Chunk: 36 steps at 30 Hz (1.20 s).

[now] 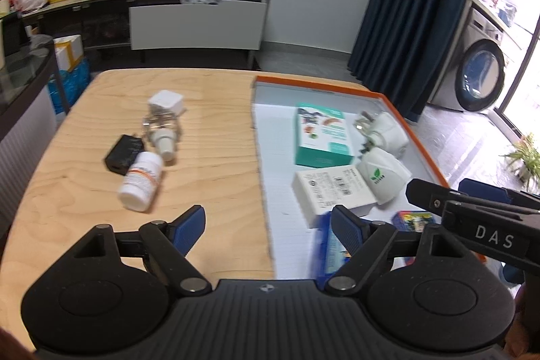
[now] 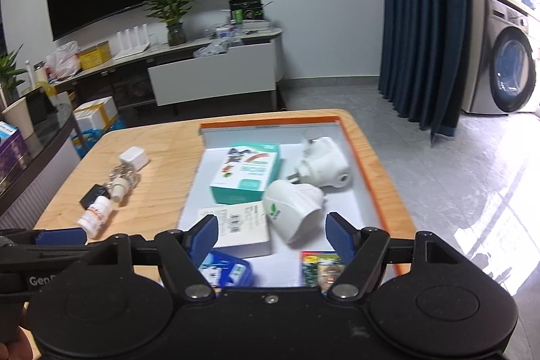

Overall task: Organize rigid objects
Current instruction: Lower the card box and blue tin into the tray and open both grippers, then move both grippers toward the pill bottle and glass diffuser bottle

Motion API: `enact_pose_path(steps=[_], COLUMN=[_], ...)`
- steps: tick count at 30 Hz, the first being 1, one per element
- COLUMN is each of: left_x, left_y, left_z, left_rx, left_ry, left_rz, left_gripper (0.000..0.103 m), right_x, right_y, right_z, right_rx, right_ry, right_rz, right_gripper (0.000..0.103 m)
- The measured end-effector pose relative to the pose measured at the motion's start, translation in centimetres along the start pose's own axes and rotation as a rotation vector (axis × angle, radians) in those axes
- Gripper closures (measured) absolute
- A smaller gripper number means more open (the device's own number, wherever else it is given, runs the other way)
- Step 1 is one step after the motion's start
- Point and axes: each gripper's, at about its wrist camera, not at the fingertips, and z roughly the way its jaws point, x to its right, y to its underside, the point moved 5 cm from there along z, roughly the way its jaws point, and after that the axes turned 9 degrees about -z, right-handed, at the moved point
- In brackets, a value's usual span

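An orange-rimmed tray [image 1: 416, 137] [image 2: 369, 181] on the wooden table holds a teal box [image 1: 320, 137] [image 2: 246, 174], a white labelled box [image 1: 334, 191] [image 2: 236, 225], two white plug adapters [image 1: 384, 177] [image 2: 293, 208], a blue box [image 1: 325, 245] [image 2: 226, 269] and a colourful pack [image 1: 415, 220] [image 2: 322, 265]. Left of the tray lie a white pill bottle [image 1: 141, 184] [image 2: 96, 215], a black charger [image 1: 123, 152], a small glass bottle [image 1: 163, 134] and a white cube charger [image 1: 167, 102]. My left gripper [image 1: 268, 218] hangs open over the tray's left edge. My right gripper [image 2: 270, 225] is open above the tray's near end, holding nothing.
The wooden table [image 1: 209, 164] has bare wood in front of the loose items. Beyond it stand a low TV cabinet [image 1: 195, 22], a dark curtain [image 1: 415, 5] and a washing machine [image 1: 479, 80]. A glass-topped counter [image 1: 23, 73] is at the left.
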Motion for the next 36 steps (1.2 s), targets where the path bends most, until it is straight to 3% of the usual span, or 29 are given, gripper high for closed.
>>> enact_pose_path(steps=[17, 36], left_x=[-9.1, -10.9], left_y=[-0.9, -2.9], left_z=[-0.3, 5.6], left_rx=[0.012, -0.022], left_ry=[-0.132, -0.169], left_rz=[-0.142, -0.07], left_gripper=[0.019, 0.022], right_x=[-6.0, -6.9], right_y=[-0.7, -0.2], right_z=[1.1, 3.8], right_rx=[-0.024, -0.069], right_ry=[-0.094, -0.115], right_rz=[-0.098, -0.098], right_gripper=[0.018, 0.018])
